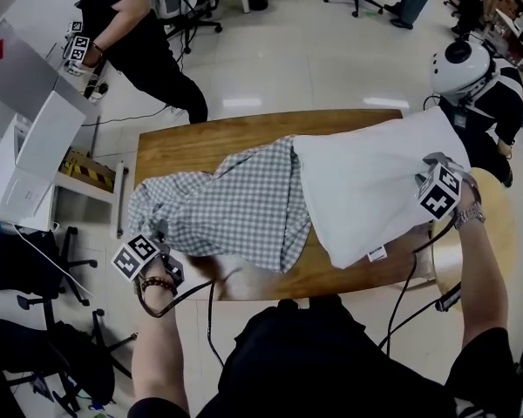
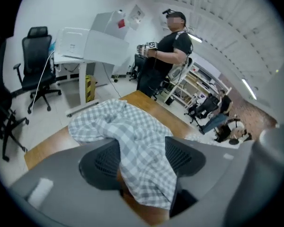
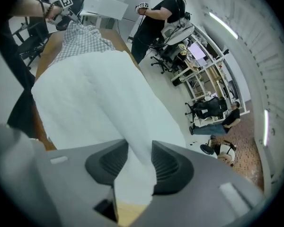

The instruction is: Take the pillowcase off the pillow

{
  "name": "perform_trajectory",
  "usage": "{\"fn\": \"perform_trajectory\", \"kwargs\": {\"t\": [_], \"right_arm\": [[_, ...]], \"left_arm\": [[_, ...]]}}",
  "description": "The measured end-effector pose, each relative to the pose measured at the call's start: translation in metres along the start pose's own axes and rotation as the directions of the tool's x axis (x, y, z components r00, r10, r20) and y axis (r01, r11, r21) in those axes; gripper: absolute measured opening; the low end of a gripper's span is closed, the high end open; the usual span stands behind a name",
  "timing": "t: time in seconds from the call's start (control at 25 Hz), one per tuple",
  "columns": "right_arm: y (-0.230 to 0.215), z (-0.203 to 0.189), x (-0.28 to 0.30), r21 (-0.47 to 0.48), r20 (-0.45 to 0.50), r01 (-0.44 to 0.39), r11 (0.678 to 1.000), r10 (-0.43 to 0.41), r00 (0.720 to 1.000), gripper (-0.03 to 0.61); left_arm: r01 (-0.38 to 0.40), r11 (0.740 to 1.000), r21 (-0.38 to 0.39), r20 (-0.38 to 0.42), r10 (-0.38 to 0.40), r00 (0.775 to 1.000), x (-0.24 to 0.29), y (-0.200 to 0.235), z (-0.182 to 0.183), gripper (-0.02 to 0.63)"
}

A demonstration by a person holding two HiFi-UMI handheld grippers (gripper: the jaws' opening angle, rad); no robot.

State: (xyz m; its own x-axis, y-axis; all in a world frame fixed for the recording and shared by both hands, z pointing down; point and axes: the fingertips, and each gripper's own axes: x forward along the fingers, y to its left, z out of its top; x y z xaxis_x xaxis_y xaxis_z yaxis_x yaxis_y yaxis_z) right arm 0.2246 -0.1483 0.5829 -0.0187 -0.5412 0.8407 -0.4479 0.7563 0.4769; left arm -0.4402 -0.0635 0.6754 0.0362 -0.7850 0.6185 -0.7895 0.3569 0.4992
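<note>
A grey-and-white checked pillowcase (image 1: 227,203) lies crumpled on the left half of the wooden table (image 1: 200,138). The bare white pillow (image 1: 375,177) lies on the right half, its left edge against the pillowcase's open mouth. My left gripper (image 1: 159,233) is at the pillowcase's near left corner; in the left gripper view a fold of the checked cloth (image 2: 142,145) lies between the parted jaws of that gripper (image 2: 142,161). My right gripper (image 1: 424,179) is at the pillow's right end. Its jaws (image 3: 139,163) stand apart with a corner of the pillow (image 3: 109,98) between them.
A person in black (image 1: 139,33) holding marker-cube grippers stands beyond the table's far left corner. A person with a white helmet (image 1: 462,66) is at the right. A white desk with an open box (image 1: 30,138) stands left, and office chairs (image 1: 35,277) are near left.
</note>
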Motion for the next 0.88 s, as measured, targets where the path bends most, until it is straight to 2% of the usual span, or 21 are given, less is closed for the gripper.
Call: {"fn": "perform_trajectory", "kwargs": {"t": [0.2,0.44,0.64,0.88], "right_arm": [[0.019,0.015,-0.045,-0.01,-0.013,0.028,1.0,-0.028,1.0,0.155],[0.064,0.058,-0.091,-0.02,0.115,0.056,0.998,-0.053,0.992,0.155],[0.112,0.082,-0.104,-0.045,0.217,0.053,0.998,-0.042,0.975,0.155],[0.16,0.103,-0.126,-0.072,0.325,0.048,0.996,-0.022,0.946,0.153]], "left_arm": [[-0.022,0.978,0.206,-0.027,0.028,0.999,-0.019,-0.016,-0.007,0.335],[0.055,0.939,0.341,-0.023,-0.05,0.998,-0.044,-0.044,-0.025,0.342],[0.127,0.908,0.399,-0.022,-0.129,0.991,-0.065,-0.076,-0.052,0.342],[0.163,0.901,0.403,-0.028,-0.166,0.986,-0.095,-0.101,-0.089,0.342]]}}
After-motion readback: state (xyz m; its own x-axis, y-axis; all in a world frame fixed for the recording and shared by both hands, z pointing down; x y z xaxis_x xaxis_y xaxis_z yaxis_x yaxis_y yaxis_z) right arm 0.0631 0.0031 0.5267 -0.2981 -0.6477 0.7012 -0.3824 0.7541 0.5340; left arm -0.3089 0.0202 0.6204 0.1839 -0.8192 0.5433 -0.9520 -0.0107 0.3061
